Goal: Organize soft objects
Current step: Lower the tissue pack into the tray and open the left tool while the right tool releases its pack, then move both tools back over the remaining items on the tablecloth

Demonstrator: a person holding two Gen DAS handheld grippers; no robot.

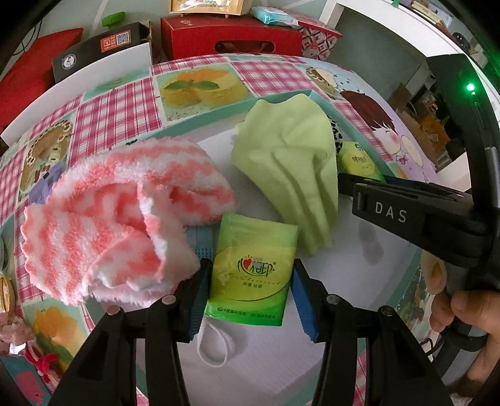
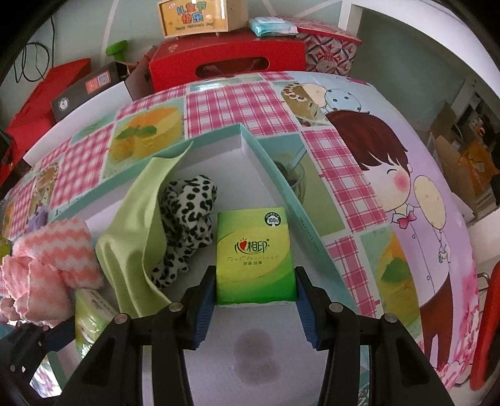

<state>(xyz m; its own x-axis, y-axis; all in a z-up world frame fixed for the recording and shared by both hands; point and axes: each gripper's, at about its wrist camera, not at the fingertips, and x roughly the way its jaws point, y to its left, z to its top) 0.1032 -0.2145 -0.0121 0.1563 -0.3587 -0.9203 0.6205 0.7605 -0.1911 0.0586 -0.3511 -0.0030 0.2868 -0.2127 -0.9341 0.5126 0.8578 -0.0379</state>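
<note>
A shallow white box with a teal rim (image 1: 218, 111) (image 2: 275, 170) lies on the patterned tablecloth. My left gripper (image 1: 250, 274) is shut on a green tissue pack (image 1: 253, 268), low over the box floor and above a face mask (image 1: 215, 343). My right gripper (image 2: 255, 281) is shut on a second green tissue pack (image 2: 254, 256) near the box's right wall. Inside the box lie a pink-and-white fuzzy towel (image 1: 125, 212) (image 2: 53, 259), a light green cloth (image 1: 290, 162) (image 2: 137, 228) and a leopard-print cloth (image 2: 187, 225). Each wrist view shows the other gripper at its edge.
Red gift boxes (image 1: 231, 37) (image 2: 225, 62), a black carton (image 1: 100, 47) and a framed card (image 2: 193, 15) stand behind the table. A person's hand (image 1: 462, 312) grips the right tool's handle. A dark stain (image 2: 253, 359) marks the box floor.
</note>
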